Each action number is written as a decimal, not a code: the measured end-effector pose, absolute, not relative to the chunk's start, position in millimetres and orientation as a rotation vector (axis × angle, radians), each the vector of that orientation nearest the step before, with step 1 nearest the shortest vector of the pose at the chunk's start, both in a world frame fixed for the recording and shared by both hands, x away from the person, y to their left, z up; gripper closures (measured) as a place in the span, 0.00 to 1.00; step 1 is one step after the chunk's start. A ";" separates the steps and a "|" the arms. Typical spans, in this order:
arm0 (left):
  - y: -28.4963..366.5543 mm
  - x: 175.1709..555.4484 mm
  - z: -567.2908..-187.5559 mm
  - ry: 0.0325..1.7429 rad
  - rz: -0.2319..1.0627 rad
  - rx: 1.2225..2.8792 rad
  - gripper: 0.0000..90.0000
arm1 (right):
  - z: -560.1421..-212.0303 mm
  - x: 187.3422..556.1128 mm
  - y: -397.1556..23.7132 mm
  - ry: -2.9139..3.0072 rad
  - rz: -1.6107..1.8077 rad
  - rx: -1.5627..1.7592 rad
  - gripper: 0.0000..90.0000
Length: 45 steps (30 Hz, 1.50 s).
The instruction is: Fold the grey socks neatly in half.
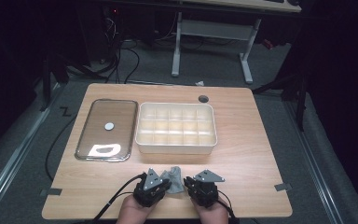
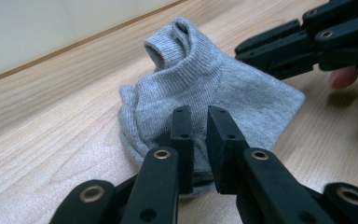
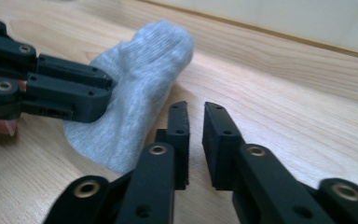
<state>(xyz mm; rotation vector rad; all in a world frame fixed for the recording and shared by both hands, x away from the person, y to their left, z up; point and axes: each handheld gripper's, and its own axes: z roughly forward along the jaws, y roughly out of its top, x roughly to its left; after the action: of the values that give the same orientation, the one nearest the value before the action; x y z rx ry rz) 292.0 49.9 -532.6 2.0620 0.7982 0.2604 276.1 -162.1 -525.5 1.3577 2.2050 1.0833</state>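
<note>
At the near edge of the wooden surface (image 1: 247, 154), the left gripper (image 2: 199, 116) has its fingers drawn almost together and seems to pinch only the thin near hem of the grey sock (image 2: 223, 88), which lies crumpled on the wood between the two hands. With so little cloth caught, a lift could let the sock slip free or come up bunched. The right gripper (image 3: 195, 112) rests just beside the sock, its fingers a narrow slit apart with bare wood between them, so a pull from it would catch nothing. The two grippers sit close and could knock together. Beyond the sock stands a cream divided organiser box (image 1: 142, 140) with empty compartments, and left of it lies a clear lid (image 1: 116, 116). Nothing blocks the way there. Farther off are a white desk frame (image 1: 246, 60) and cables (image 1: 128, 56) on the floor.
</note>
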 end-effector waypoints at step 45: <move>55.0 294.0 -531.3 0.797 0.218 2.038 0.85 | -514.0 273.4 -138.0 2.208 1.154 1.255 1.00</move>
<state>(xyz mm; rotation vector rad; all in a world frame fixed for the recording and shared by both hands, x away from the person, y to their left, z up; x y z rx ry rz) 294.0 55.0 -531.3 2.0377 0.7966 0.2185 273.4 -138.0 -514.0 1.2549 2.2083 1.1539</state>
